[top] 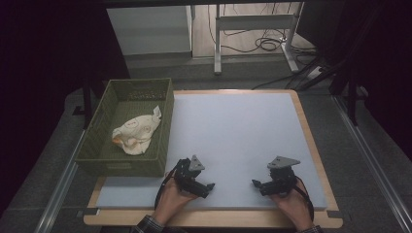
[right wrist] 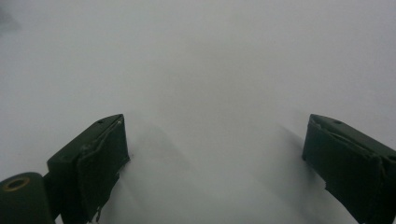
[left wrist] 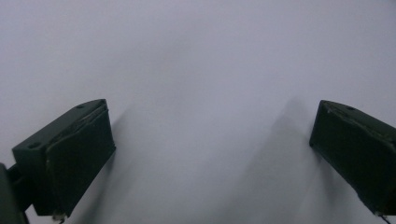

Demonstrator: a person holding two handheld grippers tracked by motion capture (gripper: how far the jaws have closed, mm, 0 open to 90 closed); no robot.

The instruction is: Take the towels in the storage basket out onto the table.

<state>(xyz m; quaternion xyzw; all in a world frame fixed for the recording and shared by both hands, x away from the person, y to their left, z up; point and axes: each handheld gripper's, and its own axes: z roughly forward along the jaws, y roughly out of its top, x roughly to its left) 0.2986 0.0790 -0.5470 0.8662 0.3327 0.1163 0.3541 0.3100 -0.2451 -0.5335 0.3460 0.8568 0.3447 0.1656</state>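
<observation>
An olive green mesh basket [top: 164, 127] stands at the table's left side, and a crumpled cream cloth item [top: 136, 132] with pinkish marks lies inside it. My left gripper [top: 208, 187] rests low on the pale mat [top: 233, 136] near the front edge, just right of the basket's near corner, pointing right. My right gripper [top: 256, 184] sits further right on the mat, pointing left toward the other one. In the left gripper view the gripper [left wrist: 212, 140] stands open over bare mat. The right gripper [right wrist: 215, 149] in its own view is open too, nothing between its jaws.
The mat covers a wooden tabletop [top: 311, 145] whose edge shows all round. Beyond the table are a metal desk frame [top: 252, 29] and loose cables [top: 267, 43] on the floor. Dark curtains close both sides.
</observation>
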